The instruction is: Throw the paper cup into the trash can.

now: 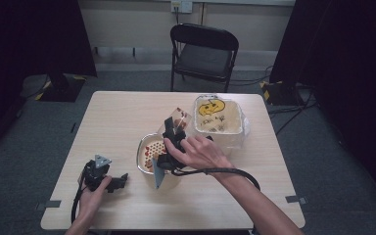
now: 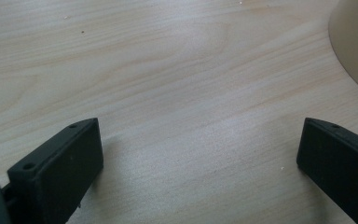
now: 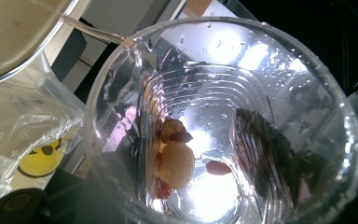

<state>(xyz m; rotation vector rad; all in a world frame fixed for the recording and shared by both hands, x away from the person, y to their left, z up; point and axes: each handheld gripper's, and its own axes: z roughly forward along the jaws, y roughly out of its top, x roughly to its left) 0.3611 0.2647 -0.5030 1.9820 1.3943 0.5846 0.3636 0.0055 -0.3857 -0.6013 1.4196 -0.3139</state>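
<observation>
My right gripper (image 1: pixel 172 133) is shut on a clear plastic cup (image 1: pixel 179 119), holding it tilted over a metal-rimmed bowl (image 1: pixel 148 149) of red and pale pieces at the table's middle. In the right gripper view I look into the cup (image 3: pixel 223 116). A few pale nuts (image 3: pixel 177 161) and red bits cling to its bottom, and one of the fingers (image 3: pixel 266 156) shows dark through the wall. My left gripper (image 1: pixel 121 179) rests on the table at the front left, open and holding nothing. Its jaws (image 2: pixel 200 149) stand wide apart over bare wood.
A square tub (image 1: pixel 219 117) lined with a plastic bag bearing a yellow face stands just behind and right of the bowl. A black folding chair (image 1: pixel 203 49) stands beyond the far table edge. The bowl's side (image 2: pixel 356 46) curves in at the upper right of the left gripper view.
</observation>
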